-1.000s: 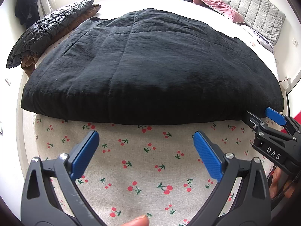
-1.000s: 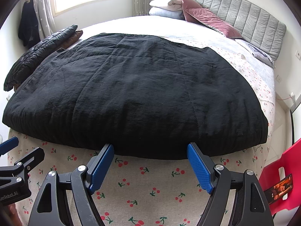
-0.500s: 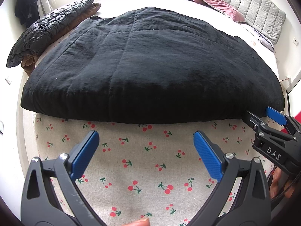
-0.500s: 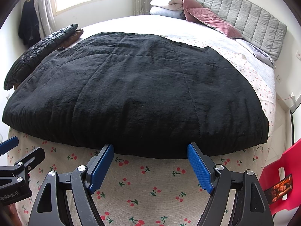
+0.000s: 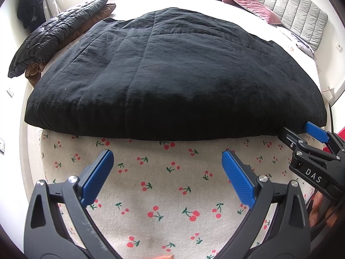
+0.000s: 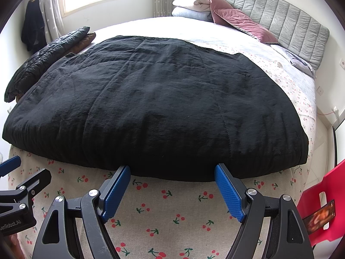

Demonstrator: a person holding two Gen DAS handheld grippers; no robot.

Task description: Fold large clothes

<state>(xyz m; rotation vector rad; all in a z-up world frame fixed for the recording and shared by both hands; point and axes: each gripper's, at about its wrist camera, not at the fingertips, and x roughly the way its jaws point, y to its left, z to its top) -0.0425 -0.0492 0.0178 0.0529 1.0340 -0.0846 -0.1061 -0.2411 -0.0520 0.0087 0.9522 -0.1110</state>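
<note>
A large black quilted garment (image 5: 172, 75) (image 6: 151, 108) lies spread flat across the bed, its near hem running just above the cherry-print sheet (image 5: 172, 183) (image 6: 172, 205). My left gripper (image 5: 167, 157) hangs open over the bare sheet, a short way in front of the hem. Further right, my right gripper (image 6: 172, 170) is open too, its blue fingertips (image 6: 222, 170) right at the hem with nothing between them. Each gripper shows in the other's view: the right gripper (image 5: 301, 133) at the hem's right end, the left gripper (image 6: 23, 174) at the left edge.
A folded dark puffer jacket (image 5: 54, 34) on a brown one lies at the bed's far left. Pillows and folded blankets (image 6: 215, 8) sit against the grey headboard (image 6: 291, 26). A red chair (image 6: 323, 205) stands to the right of the bed. Dark clothes (image 6: 32, 28) hang by the window.
</note>
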